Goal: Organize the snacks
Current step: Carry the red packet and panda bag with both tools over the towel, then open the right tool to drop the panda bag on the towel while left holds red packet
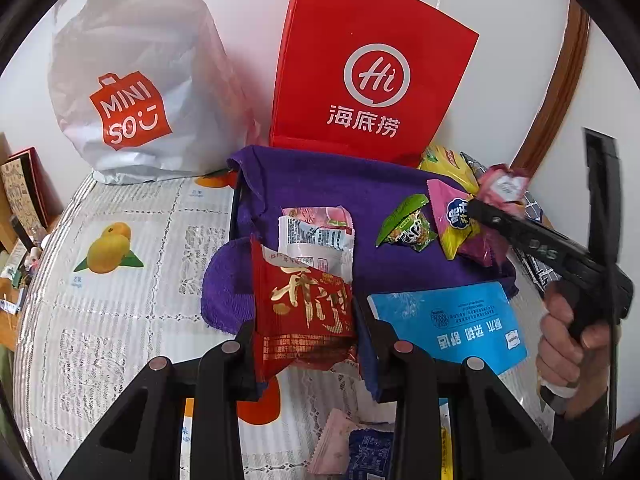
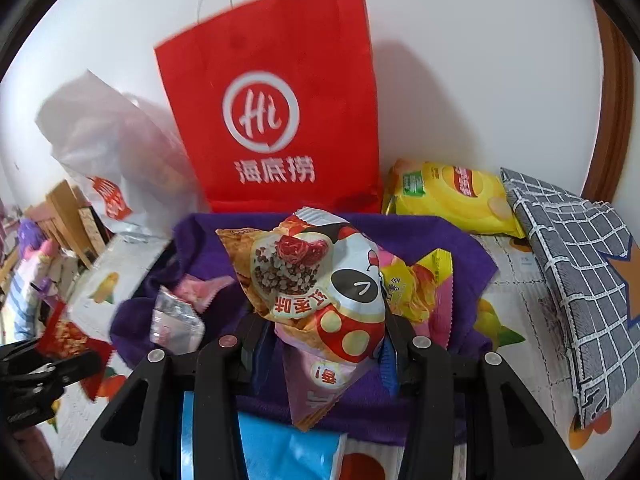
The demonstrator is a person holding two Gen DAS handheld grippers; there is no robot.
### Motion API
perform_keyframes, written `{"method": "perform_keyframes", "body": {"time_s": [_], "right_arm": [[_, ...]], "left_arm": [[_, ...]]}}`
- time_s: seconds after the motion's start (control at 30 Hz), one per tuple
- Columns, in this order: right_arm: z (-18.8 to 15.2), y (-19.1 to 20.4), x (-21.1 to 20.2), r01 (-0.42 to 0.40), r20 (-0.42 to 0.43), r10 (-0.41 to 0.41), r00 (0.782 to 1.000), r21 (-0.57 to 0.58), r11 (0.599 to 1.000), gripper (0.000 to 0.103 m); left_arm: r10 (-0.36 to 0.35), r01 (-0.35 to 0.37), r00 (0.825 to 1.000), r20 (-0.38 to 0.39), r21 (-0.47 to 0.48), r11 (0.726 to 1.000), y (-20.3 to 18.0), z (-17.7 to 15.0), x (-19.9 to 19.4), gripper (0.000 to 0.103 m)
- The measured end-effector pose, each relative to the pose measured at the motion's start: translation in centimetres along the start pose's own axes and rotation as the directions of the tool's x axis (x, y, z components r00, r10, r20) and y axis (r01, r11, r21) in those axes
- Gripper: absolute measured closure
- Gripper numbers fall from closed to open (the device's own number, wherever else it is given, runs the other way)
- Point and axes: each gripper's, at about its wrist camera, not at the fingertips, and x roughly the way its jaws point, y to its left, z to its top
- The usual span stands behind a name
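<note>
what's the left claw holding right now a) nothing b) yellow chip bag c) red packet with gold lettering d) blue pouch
c: in the left wrist view the left claw is shut on the red packet with gold lettering, while the blue pouch lies beside it.

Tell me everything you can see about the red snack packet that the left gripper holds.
The red snack packet is a glossy foil pouch, dark red with large gold characters and small white print near its lower edge. It looks crinkled and sealed. The left gripper is shut on its lower part, one finger on each side, holding it upright. Behind it are the purple towel and a white packet; whether they touch it is unclear.
</note>
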Motion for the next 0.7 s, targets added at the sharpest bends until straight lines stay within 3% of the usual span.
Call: {"method": "perform_keyframes", "body": {"time_s": [0.17,0.23,0.3,0.47,0.7], "right_arm": [[-0.2,-0.2,1.8,0.038,-0.039,-0.038,0.999,0.01,0.999,0.057],[-0.2,-0.2,2.0,0.017,-0.049,-0.017,0.999,0.015,1.0,0.055],[-0.1,-0.1,2.1,0.014,-0.058,-0.014,0.998,0.005,1.0,0.047],[-0.3,0.5,1.8,-0.02,-0.082,0.019,0.996,-0.009,1.0,0.036],[-0.8,1.4,-0.2,-0.015,-0.06,0.011,0.998,-0.063,0.998,0.036]], "left_arm": [[-0.015,0.015,1.0,0.0,-0.003,1.0,0.0,0.1,-0.2,0.069],[-0.021,0.021,1.0,-0.003,-0.002,1.0,-0.1,0.1,-0.1,0.069],[-0.022,0.022,1.0,-0.003,0.002,1.0,-0.1,0.1,-0.2,0.069],[-0.024,0.024,1.0,-0.003,0.007,1.0,-0.1,0.1,-0.2,0.069],[-0.026,0.026,1.0,-0.006,0.013,1.0,-0.2,0.1,-0.1,0.069]]}}
